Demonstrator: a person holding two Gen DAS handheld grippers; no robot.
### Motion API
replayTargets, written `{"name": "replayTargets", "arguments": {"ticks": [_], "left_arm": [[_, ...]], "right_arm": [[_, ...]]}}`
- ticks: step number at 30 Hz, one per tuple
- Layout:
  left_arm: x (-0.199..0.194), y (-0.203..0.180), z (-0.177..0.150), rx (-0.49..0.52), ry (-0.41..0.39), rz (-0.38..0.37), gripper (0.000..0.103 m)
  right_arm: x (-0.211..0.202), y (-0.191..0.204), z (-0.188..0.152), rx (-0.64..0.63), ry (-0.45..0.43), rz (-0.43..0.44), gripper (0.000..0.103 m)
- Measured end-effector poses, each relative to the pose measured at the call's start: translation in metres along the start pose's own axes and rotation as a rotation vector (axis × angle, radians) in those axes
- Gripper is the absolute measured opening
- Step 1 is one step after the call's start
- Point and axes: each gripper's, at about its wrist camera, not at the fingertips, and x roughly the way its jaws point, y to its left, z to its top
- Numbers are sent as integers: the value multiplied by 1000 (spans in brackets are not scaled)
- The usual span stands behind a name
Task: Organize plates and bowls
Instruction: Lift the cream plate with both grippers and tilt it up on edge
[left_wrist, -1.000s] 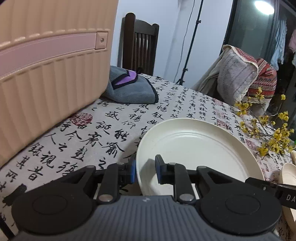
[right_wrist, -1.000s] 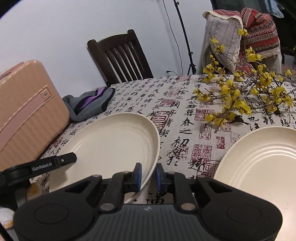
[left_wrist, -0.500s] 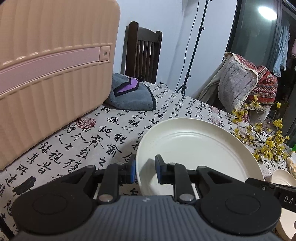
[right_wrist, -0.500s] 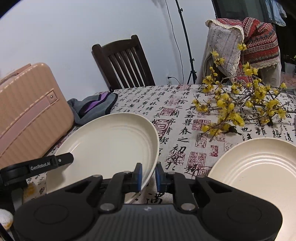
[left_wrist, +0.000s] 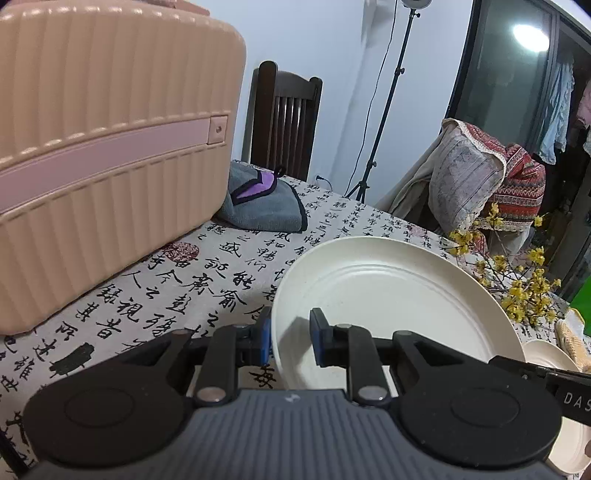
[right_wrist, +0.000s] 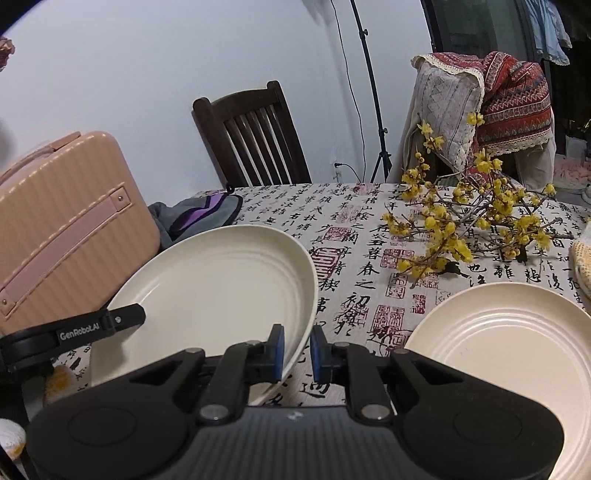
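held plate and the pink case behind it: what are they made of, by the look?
Held plate: probably matte plastic or plant-fibre composite, not glazed ceramic; cream, speckled, with a soft sheen, moulded concentric rings and a thin rim. Pink case: looks like hard moulded plastic, satin finish; even ribbing, rounded corners, and a smooth pink band fixed at its end by a rivet. Neither can be confirmed by sight alone.

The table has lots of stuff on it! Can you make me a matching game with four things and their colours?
Things:
1. suitcase
2. held plate
3. flowers
4. chair

Colours:
A. yellow
B. dark brown
C. pink
D. cream white

Pairs: 1-C, 2-D, 3-A, 4-B
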Motion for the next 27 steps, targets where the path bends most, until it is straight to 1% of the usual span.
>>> {"name": "replayTargets", "arguments": {"ticks": [13, 27], "left_arm": [[-29, 4, -4, 6, -22, -8, 21], [-48, 7, -10, -8, -33, -25, 21]], "right_arm": [[-25, 13, -10, -16, -13, -8, 14], [-45, 21, -19, -17, -26, -13, 15]]}}
